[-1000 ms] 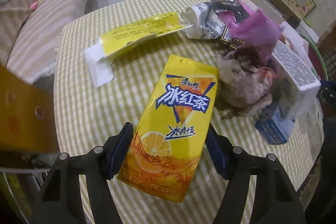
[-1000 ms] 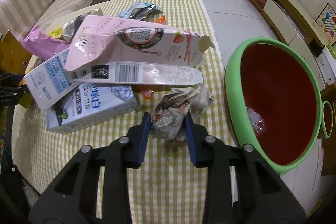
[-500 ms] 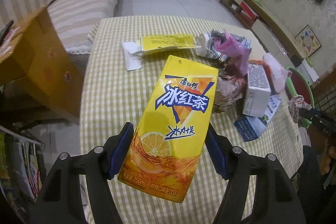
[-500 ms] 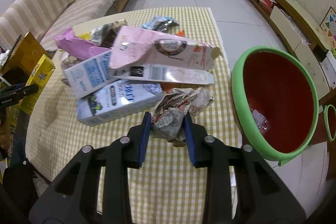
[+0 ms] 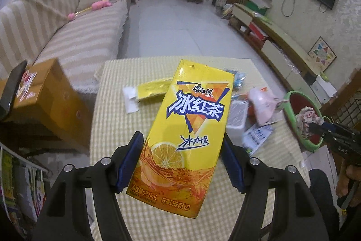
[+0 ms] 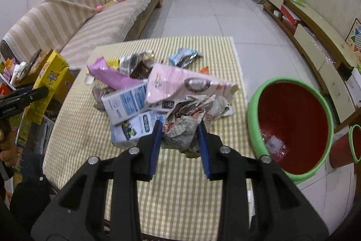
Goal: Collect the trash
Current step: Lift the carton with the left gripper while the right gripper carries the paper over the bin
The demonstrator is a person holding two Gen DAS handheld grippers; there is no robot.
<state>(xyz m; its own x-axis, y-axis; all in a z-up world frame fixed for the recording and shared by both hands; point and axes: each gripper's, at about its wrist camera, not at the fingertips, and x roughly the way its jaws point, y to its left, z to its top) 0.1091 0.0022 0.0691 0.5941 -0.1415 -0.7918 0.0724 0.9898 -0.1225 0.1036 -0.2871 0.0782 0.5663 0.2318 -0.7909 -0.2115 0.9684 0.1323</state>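
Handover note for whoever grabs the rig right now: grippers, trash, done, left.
Left gripper: shut on yellow tea carton, held off the table.
Right gripper: shut on crumpled paper wad, also in the air.
Bin, green rim, red inside: on the floor right of the table, a scrap or two at the bottom.
Done: both pieces picked up.
Left: drop both in the bin, then clear the pink carton, blue-white cartons and wrappers.

Checked-cloth table (image 6: 185, 184) under cartons (image 6: 126, 103) and wrappers (image 6: 183, 57)
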